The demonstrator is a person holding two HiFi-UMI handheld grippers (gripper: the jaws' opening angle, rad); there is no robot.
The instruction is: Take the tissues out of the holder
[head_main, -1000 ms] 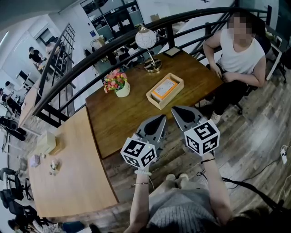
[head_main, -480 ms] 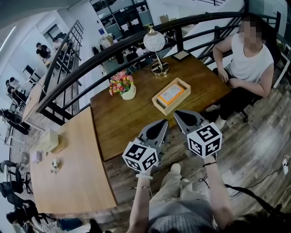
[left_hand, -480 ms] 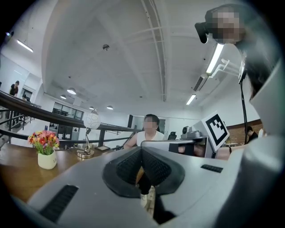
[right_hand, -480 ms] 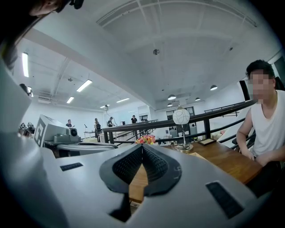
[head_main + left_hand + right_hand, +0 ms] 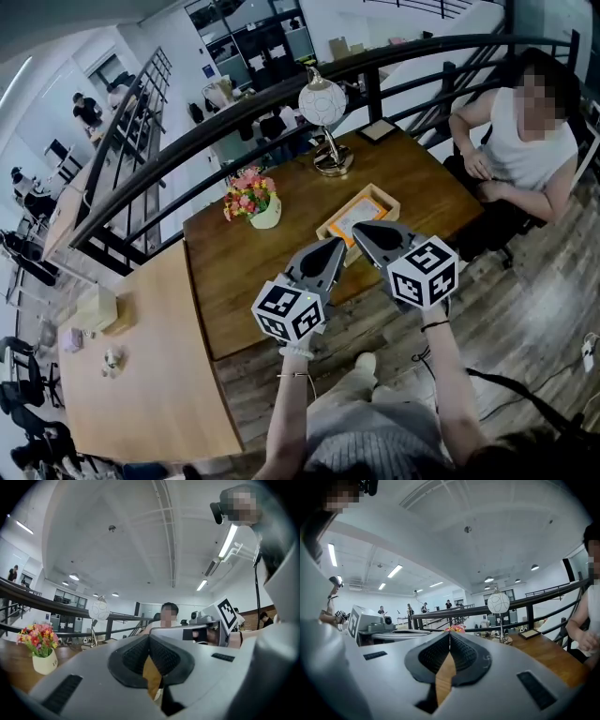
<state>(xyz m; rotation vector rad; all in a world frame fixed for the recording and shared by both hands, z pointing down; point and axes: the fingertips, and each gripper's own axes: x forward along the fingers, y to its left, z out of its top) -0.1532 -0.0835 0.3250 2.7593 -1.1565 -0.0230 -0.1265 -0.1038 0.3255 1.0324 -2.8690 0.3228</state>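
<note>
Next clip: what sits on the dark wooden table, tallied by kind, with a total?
Flower pot: 1
Globe lamp: 1
Wooden tissue holder: 1
Small dark square item: 1
Total: 4

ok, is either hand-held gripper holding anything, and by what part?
Nothing. Left hand-held gripper and right hand-held gripper both have jaws shut and empty.

Dark wooden surface (image 5: 234,272) on plank floor (image 5: 534,291); black railing (image 5: 155,169) curving behind it, paler surface (image 5: 150,375) alongside it, strip lights (image 5: 228,541) overhead.
</note>
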